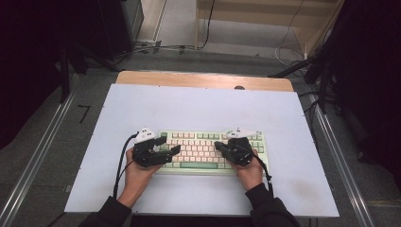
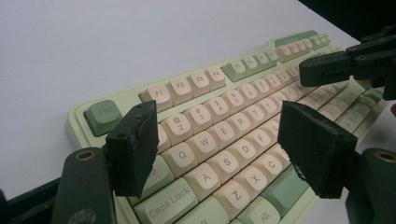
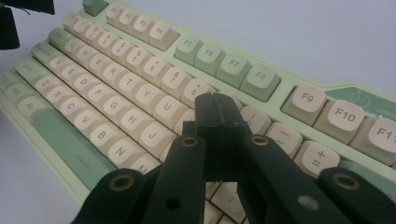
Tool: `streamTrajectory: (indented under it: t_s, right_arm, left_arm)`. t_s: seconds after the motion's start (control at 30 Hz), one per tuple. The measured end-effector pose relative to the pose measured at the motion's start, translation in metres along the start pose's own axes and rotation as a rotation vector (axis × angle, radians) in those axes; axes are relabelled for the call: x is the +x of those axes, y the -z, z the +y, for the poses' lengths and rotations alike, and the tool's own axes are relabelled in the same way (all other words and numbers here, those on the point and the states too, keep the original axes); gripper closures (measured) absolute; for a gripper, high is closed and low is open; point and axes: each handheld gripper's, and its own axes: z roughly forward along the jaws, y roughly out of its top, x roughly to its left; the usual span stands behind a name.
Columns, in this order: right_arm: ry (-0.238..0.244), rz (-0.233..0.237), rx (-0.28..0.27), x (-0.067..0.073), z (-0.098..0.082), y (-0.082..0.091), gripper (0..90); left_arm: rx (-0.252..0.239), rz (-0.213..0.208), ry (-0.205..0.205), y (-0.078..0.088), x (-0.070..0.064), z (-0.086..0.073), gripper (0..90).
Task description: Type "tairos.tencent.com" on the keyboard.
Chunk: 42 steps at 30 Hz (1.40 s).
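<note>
A pale green keyboard [image 1: 201, 149] with cream keys lies on the white table top, near the front. In the high view my left gripper [image 1: 171, 145] is over the keyboard's left end. The left gripper view shows it [image 2: 217, 116] open, its jaws wide apart above the Q, W, A and S keys [image 2: 224, 130] and nothing between them. My right gripper [image 1: 218, 145] hovers over the keyboard's right half. Its jaws [image 3: 215, 100] are shut together, empty, with the tips low over the number row beside the 8 key [image 3: 198, 91]. Whether they touch a key I cannot tell.
The white table top [image 1: 198, 109] has free room behind and on both sides of the keyboard. A wooden strip [image 1: 203, 80] runs along its far edge. Metal rails [image 1: 42, 142] flank the table on the floor, and cables [image 1: 156, 47] lie beyond it.
</note>
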Motion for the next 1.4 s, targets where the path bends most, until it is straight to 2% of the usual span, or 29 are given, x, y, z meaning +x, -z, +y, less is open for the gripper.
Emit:
streamTrajectory:
  t_s: [0.73, 0.9, 1.0, 1.03, 1.07, 1.23, 1.4]
  right_arm:
    - [-0.001, 0.001, 0.022, -0.001, -0.002, -0.005, 86.8]
    - [-0.01, 0.008, -0.032, 0.0, 0.001, 0.005, 76.4]
    - [-0.026, 0.0, -0.071, -0.002, 0.003, 0.011, 54.7]
    - [-0.046, -0.004, -0.086, -0.005, 0.004, 0.015, 45.2]
    - [-0.057, -0.001, -0.09, -0.006, 0.004, 0.016, 42.5]
    - [-0.081, -0.004, -0.106, -0.011, 0.005, 0.021, 36.0]
    - [-0.087, -0.005, -0.109, -0.012, 0.004, 0.023, 34.9]
  left_arm:
    - [0.007, -0.005, -0.004, -0.002, -0.001, -0.001, 30.4]
    - [0.003, -0.004, -0.001, -0.001, -0.001, -0.001, 30.6]
    - [0.004, -0.004, -0.002, -0.001, -0.001, -0.001, 30.6]
    - [0.004, -0.004, -0.002, -0.001, -0.001, -0.001, 30.6]
    - [0.003, -0.004, -0.002, -0.001, -0.001, -0.001, 30.6]
    - [0.006, -0.005, -0.001, -0.002, -0.001, -0.001, 30.6]
    - [0.005, -0.004, -0.001, -0.002, -0.001, -0.001, 30.6]
